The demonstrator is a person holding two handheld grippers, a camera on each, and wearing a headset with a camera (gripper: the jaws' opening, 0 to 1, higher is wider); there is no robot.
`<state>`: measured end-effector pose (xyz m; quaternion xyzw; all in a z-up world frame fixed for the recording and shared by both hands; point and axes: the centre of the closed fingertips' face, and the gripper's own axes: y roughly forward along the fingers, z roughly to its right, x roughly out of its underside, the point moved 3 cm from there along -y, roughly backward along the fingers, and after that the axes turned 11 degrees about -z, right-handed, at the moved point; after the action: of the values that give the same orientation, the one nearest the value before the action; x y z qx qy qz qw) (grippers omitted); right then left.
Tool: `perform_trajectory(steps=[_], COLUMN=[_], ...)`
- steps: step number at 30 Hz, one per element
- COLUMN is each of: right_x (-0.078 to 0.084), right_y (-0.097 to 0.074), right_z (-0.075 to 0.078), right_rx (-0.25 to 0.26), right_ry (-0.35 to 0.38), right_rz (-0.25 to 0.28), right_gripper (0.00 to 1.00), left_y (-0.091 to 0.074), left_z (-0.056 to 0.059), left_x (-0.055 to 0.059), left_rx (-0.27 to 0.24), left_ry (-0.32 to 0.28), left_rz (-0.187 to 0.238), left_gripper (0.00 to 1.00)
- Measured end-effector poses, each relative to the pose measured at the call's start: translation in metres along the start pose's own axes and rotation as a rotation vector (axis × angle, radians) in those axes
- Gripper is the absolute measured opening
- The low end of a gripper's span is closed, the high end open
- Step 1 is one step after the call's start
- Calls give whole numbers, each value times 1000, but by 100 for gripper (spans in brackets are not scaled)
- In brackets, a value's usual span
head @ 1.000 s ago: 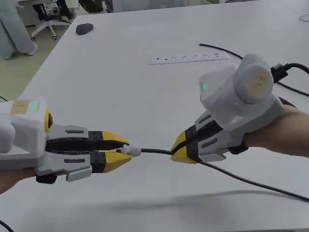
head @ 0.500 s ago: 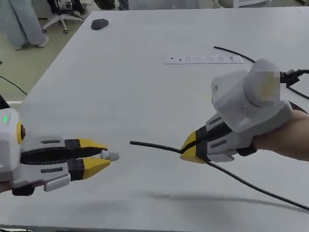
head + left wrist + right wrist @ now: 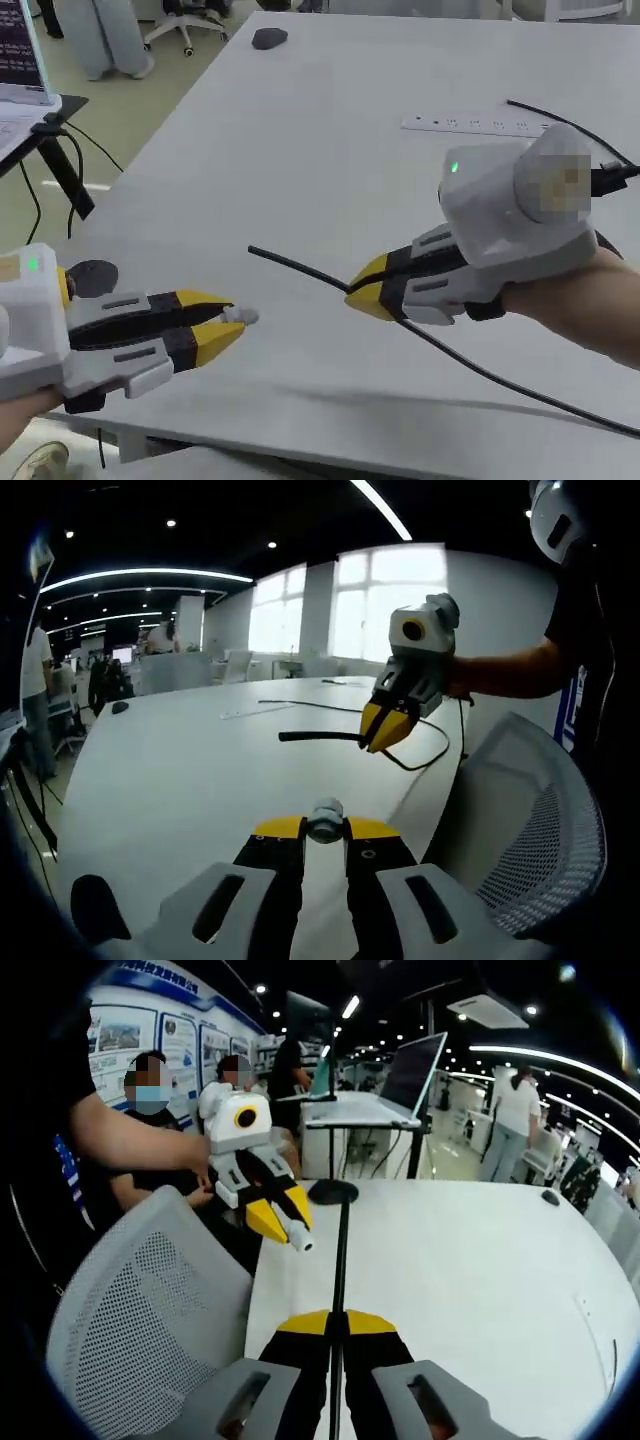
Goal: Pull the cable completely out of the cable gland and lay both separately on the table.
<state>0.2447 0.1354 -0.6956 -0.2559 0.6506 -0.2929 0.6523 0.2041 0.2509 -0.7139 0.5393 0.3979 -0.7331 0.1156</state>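
Left gripper (image 3: 228, 318) fingers pinch small white plastic cable gland (image 3: 243, 317) at tips. Right gripper (image 3: 352, 297) fingers clamp thin black cable (image 3: 295, 267), free end pointing toward gland, gap between. Both above white bench (image 3: 300, 150).

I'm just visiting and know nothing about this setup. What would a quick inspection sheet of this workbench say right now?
Surface: white table, plain.
Job's things: cable gland and black cable are apart; neither laid down yet.
Clutter: power strip, mouse.
Grippers: left gripper shut on the cable gland; right gripper shut on the black cable.
Cables: a second dark cable beside the power strip.
Surroundings: mesh chair, laptop on a stand, people standing about.
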Motion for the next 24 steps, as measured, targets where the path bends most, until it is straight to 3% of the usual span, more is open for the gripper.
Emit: perform_trajectory(steps=[7,10,16,20,24], right_x=[-21,-20,-20,-19,-13], right_y=[23,36,60,78,97], right_z=[10,11,15,23,31], right_rx=[43,18,33,76,112], right_ry=[76,111,159,210,248], right_rz=[54,51,44,53,47], right_gripper=[0,0,0,0,0], left_y=[-6,-6,-5,1,9], left_z=[-10,-14,-20,-26,-30], left_x=[19,24,35,47,58], left_rx=[-23,-38,-91,-124,-124], left_ry=[-34,-44,-49,-56,-75], left_rz=[-4,-2,-3,-15,-29], left_gripper=[15,15,15,15,15])
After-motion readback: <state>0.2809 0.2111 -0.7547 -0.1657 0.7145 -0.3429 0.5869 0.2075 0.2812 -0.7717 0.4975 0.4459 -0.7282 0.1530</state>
